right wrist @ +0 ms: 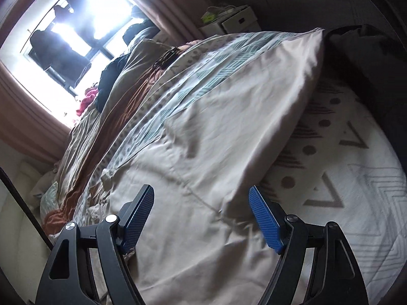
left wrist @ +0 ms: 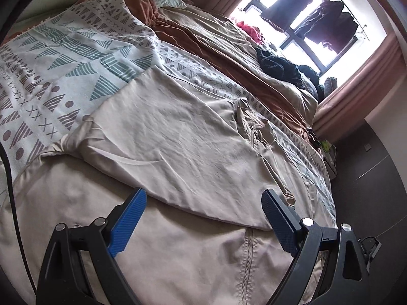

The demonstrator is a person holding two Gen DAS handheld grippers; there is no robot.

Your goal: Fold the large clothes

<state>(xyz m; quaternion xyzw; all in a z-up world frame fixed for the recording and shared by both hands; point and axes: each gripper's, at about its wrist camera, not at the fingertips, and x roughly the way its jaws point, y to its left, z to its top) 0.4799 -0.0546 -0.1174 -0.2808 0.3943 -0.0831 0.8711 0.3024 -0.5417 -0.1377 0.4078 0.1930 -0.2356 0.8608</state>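
Both my left gripper (left wrist: 203,203) and right gripper (right wrist: 202,199) hang open and empty above the beige garment (left wrist: 178,132), which lies spread on the patterned bedspread (left wrist: 51,58), its length running away toward the far window.
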